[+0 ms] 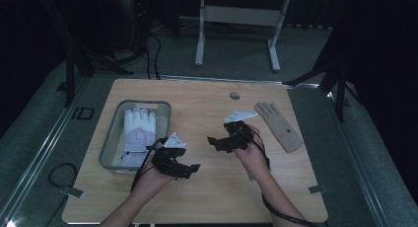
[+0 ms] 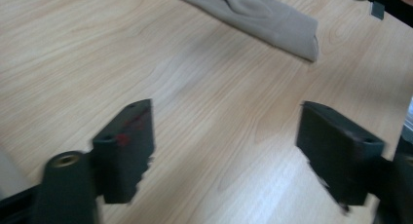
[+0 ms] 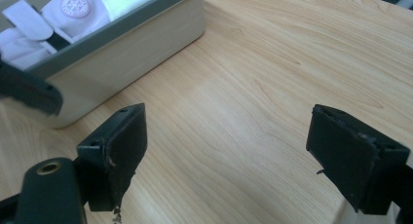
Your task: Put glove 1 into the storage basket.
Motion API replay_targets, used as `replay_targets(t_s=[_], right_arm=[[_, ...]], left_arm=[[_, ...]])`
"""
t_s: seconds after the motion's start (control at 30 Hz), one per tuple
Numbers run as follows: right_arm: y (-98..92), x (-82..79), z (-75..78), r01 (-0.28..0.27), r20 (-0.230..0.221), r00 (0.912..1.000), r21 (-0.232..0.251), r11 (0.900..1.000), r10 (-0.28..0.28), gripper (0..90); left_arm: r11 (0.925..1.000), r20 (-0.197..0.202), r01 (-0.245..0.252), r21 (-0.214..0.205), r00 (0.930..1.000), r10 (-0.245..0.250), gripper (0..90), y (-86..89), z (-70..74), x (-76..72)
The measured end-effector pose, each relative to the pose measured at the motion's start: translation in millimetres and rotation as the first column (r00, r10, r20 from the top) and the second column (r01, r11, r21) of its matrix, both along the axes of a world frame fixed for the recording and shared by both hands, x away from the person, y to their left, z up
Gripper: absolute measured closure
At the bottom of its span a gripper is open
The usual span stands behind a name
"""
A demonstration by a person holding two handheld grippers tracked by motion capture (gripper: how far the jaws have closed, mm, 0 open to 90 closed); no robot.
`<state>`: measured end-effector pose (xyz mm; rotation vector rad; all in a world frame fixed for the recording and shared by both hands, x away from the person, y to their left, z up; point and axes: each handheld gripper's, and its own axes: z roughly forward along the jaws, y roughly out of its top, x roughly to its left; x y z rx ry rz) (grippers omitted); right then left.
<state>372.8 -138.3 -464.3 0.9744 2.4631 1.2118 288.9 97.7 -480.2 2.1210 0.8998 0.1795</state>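
Hovering empty over the table (image 1: 207,187) with jaws wide, left gripper (image 1: 190,170) and right gripper (image 1: 215,142) hold nothing, one glove (image 1: 138,131) apparently already packed in the bin (image 1: 109,144), the tan glove (image 1: 278,126) lying far right, seemingly next.

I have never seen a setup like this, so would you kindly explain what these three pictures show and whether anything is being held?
A person at a wooden table holds a hand-held two-jaw tool in each hand: the left tool and the right tool. The high view looks down from above; the other two come from cameras riding on each tool, looking along its black jaws. A grey bin holds a white glove; a tan glove lies flat at the right. Both tools stand open with nothing between the jaws.
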Motion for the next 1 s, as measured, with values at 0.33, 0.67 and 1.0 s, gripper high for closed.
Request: replay_targets(t_s=[0.33,0.67,1.0], right_arm=[[-35.7,-1.1,-19.0,0.022,-0.031,0.9993,0.008,0.9997,-0.022,14.3],[-72.4,-1.1,-33.6,0.077,-0.057,0.9957,0.050,0.9958,-0.074,14.0],[-105.5,-5.1,-42.2,0.035,0.023,0.9991,0.057,0.9978,-0.036,14.0]], left_arm=[[0.9984,0.094,0.018,0.054,0.9953,-0.023,2.6,-26.5,-26.1,-14.5],[0.9974,0.098,0.071,0.003,0.9927,-0.071,2.6,-36.7,-55.3,-22.6],[0.9937,0.200,0.057,-0.096,0.9791,-0.037,3.2,-26.7,-63.2,-22.8]])
